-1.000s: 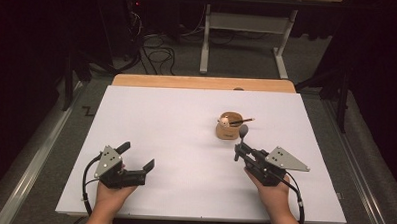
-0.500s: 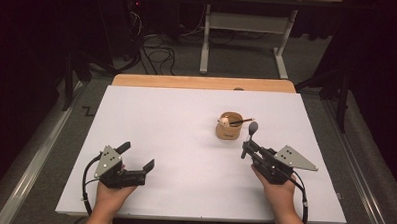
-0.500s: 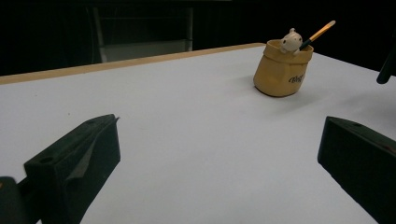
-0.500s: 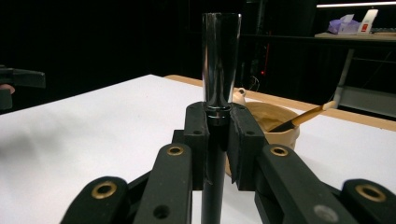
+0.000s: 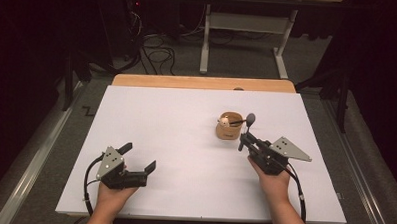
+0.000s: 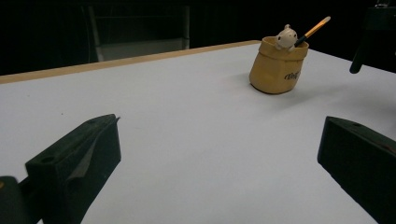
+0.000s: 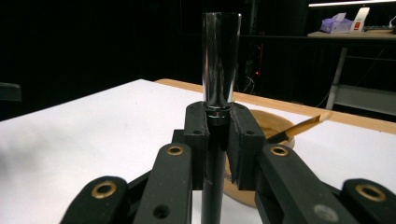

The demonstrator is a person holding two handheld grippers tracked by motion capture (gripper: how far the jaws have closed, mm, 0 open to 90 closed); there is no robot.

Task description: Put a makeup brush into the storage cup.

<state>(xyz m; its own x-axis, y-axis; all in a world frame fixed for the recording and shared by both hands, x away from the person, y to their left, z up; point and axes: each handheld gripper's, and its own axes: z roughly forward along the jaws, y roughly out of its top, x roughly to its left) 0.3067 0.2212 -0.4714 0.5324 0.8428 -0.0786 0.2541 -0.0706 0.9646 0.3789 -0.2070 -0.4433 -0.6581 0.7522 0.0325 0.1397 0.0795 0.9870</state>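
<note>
One pen [image 7: 221, 60], upright and clamped in the right tool [image 5: 245, 137], stands just beside the sack-shaped holder [image 5: 229, 127]; left tool [image 5: 137, 158], jaws apart and empty, well off.

tan pot [image 5: 229, 130], glossy black pen [image 7: 220, 65], white table [image 5: 175, 136]
</note>
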